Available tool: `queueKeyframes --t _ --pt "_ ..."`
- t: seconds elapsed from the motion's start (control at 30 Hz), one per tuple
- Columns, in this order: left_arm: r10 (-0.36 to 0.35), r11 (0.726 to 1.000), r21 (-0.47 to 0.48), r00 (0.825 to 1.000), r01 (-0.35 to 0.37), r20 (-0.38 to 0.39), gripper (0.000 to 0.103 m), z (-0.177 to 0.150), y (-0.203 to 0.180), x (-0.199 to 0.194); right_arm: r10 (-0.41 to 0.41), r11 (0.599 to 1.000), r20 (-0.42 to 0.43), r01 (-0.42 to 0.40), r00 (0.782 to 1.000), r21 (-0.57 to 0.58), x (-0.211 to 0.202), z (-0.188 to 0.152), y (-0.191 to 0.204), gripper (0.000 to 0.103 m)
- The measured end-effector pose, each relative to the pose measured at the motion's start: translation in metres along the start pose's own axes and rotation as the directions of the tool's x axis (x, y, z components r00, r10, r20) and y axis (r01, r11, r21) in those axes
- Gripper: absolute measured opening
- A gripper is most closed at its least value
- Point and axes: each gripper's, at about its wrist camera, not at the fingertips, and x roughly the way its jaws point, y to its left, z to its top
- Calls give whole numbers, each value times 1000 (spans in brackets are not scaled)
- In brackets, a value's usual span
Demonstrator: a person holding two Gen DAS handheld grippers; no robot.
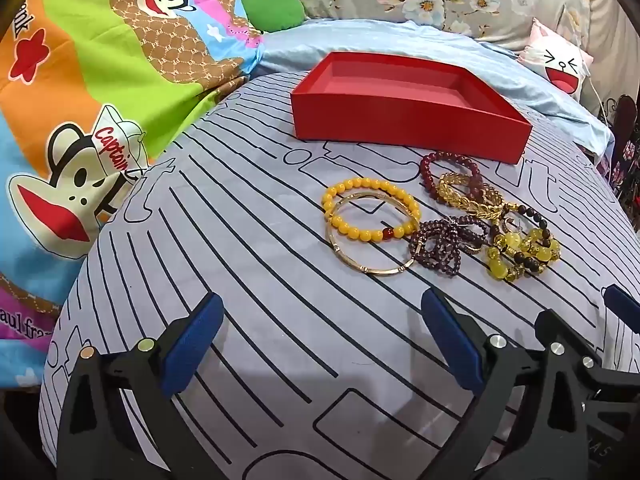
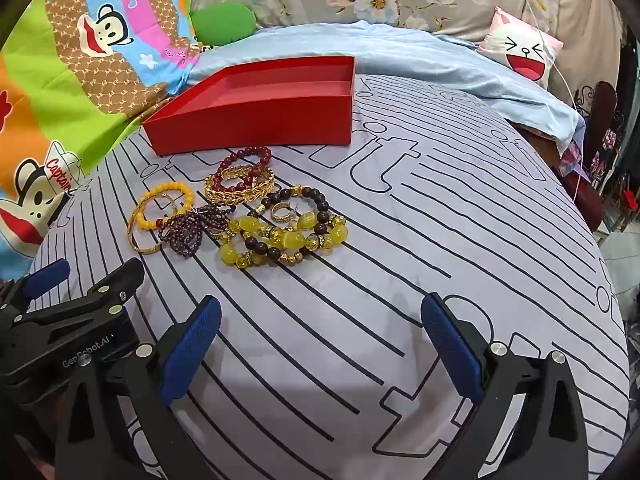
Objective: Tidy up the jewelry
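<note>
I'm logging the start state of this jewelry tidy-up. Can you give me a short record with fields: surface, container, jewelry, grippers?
surface: striped grey bedsheet
container: red box, open, nothing visible inside, beyond the jewelry
jewelry: yellow bead bracelet lying over gold bangle; dark red bead bracelet; gold leaf cuff; purple bead strand; yellow and brown bead bracelets
grippers: left gripper and right gripper both open, holding nothing

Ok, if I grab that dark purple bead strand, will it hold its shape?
Probably not. The dark purple bead strand lies bunched in loose loops, so it likely droops when lifted. It touches the gold bangle and may drag it. Small round beads could slip between pads.
</note>
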Motion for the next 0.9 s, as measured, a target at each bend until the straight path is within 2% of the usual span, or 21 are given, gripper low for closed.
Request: queueKeyframes --t 0.9 --pt "2 1000 3 1000 -2 6 94 -2 -3 -5 -3 1000 16 3 1000 0 -4 0 0 97"
